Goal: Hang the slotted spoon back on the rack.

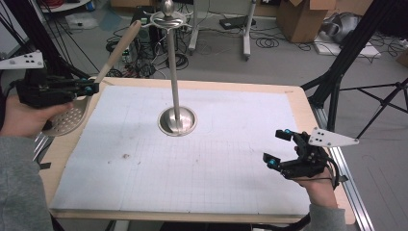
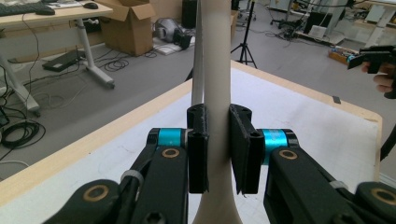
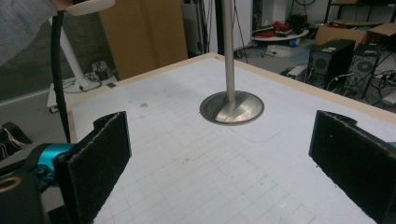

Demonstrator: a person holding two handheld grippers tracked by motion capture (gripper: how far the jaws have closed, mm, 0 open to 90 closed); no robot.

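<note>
My left claw (image 1: 89,88) is clamped on the wooden handle of the skimmer (image 1: 118,48), gripping it low, just above the perforated metal bowl that hangs off the far-left edge of the counter (image 1: 298,103). In the left gripper view the pale handle (image 2: 218,70) runs straight up between the two pads, both pressing on it, so the hold looks square. The handle leans up and to the right, its tip near the ringed top of the steel stand (image 1: 174,72), which rises from its round base near the far middle of the white grid sheet.

My right claw (image 1: 279,147) rests at the near-right of the counter, jaws wide and holding nothing; in the right gripper view the stand's base (image 3: 232,108) sits well ahead between the open pads.

I judge the step to be hanging the skimmer on the stand. To do it well I would keep the left grip firm, since the bowl is the heavy end and could twist the handle in the pads. I cannot tell whether the handle's tip has a hole or loop, so I would approach the top ring slowly. The right claw could steady the post if it wobbles.
</note>
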